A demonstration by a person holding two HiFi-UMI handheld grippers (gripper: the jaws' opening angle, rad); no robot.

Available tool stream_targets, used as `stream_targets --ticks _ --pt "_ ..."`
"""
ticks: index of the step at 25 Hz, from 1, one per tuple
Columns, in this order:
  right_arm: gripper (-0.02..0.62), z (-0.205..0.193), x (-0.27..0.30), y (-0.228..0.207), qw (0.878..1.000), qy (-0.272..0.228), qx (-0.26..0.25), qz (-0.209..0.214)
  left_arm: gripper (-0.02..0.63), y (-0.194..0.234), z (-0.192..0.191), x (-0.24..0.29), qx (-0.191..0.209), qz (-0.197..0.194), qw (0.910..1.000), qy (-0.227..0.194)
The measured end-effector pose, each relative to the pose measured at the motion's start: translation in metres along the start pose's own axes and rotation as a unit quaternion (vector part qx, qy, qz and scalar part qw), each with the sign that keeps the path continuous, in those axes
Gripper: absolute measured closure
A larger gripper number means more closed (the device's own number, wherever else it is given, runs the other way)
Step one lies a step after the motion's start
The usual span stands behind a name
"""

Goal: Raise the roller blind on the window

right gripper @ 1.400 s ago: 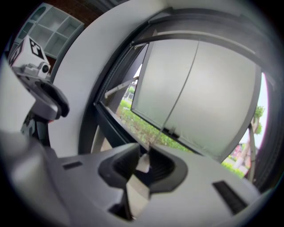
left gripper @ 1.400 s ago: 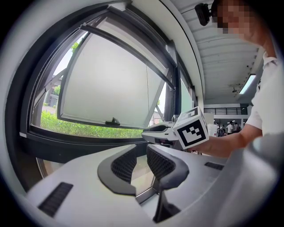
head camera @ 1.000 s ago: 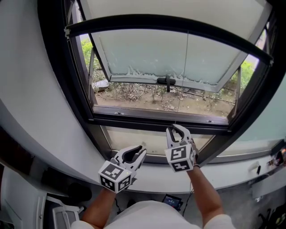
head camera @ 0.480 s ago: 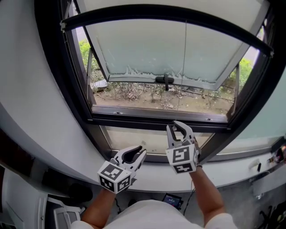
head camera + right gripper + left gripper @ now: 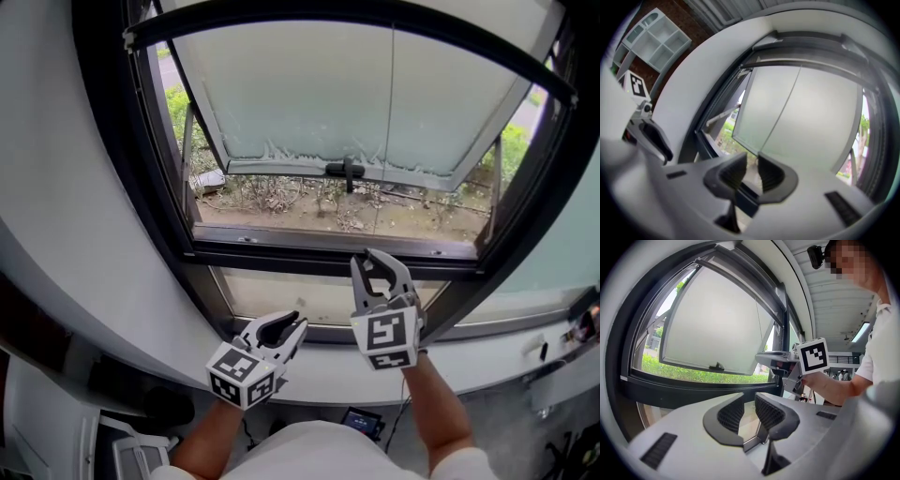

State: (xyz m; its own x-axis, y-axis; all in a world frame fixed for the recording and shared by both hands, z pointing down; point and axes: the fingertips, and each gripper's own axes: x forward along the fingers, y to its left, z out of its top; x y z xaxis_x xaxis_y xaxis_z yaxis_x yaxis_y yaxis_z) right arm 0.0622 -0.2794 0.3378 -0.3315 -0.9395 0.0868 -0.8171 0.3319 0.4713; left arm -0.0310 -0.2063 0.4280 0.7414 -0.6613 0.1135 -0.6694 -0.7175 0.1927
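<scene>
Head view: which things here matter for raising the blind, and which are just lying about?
For the job:
blind bar
cord
right gripper, open, by the cord
left gripper, open, empty

Lying about:
sash handle
small screen on the floor
white rack

Office-style interior: a dark-framed window [image 5: 319,255] set in a white wall [image 5: 56,187]; a panelled ceiling [image 5: 836,303] with a strip light [image 5: 859,332]; white shelving [image 5: 656,41] against brick [image 5: 693,21].

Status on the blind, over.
Left claw apart, empty. Right claw apart, pull cord running into it, pinch not seen. Blind bar high, window mostly uncovered. Nothing blocking.
</scene>
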Motion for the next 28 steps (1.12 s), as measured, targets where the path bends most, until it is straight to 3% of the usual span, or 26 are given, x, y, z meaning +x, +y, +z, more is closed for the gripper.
stream_targets --ticks 28 --pt "0.517 0.045 -0.006 -0.026 0.998 -0.046 -0.021 -0.024 0.514 -0.008 -0.005 0.003 -0.011 -0.011 0.9999 0.001"
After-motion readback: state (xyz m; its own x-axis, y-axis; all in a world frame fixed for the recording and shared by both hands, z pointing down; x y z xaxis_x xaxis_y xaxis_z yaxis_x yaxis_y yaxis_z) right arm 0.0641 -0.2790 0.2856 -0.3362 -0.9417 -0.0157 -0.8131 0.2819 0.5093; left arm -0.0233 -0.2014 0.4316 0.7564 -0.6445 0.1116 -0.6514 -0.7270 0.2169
